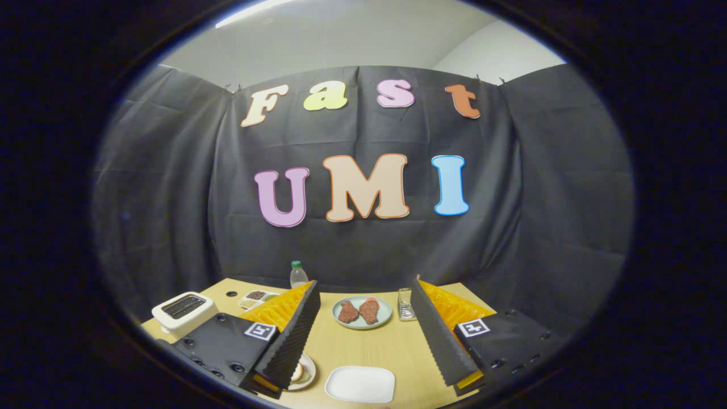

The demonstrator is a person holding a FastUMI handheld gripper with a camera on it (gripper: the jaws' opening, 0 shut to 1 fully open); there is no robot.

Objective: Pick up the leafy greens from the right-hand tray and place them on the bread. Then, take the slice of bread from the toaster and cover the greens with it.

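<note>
Black cloth hangs behind a light wooden table [369, 346], and your gripper [369, 363] floats above the near part of that table with its two fingers spread wide and nothing between them. Straight ahead at 12 o'clock, past the fingertips, you can see a pale round plate [362, 312] with two reddish-brown pieces of meat [359, 311] lying side by side on it. Just beside that plate, toward 1 o'clock, stands a small clear glass [405, 304]. Low down between your fingers, at 6 o'clock, sits a white tray [360, 384] with round corners, and it looks bare. Your left finger [289, 335] partly covers a small round plate [304, 372] at 7 o'clock, where a bit of bread [296, 372] peeks out; you cannot tell what else is on it. Far off at 10 o'clock is the white toaster [183, 312] with its dark slots on top, and you cannot tell if a slice is inside. Past the left finger, at 11 o'clock, there is a small dish [257, 297] with dark and pale bits in it, and behind it a clear bottle [298, 275] with a green cap. You cannot pick out the leafy greens from here
</note>
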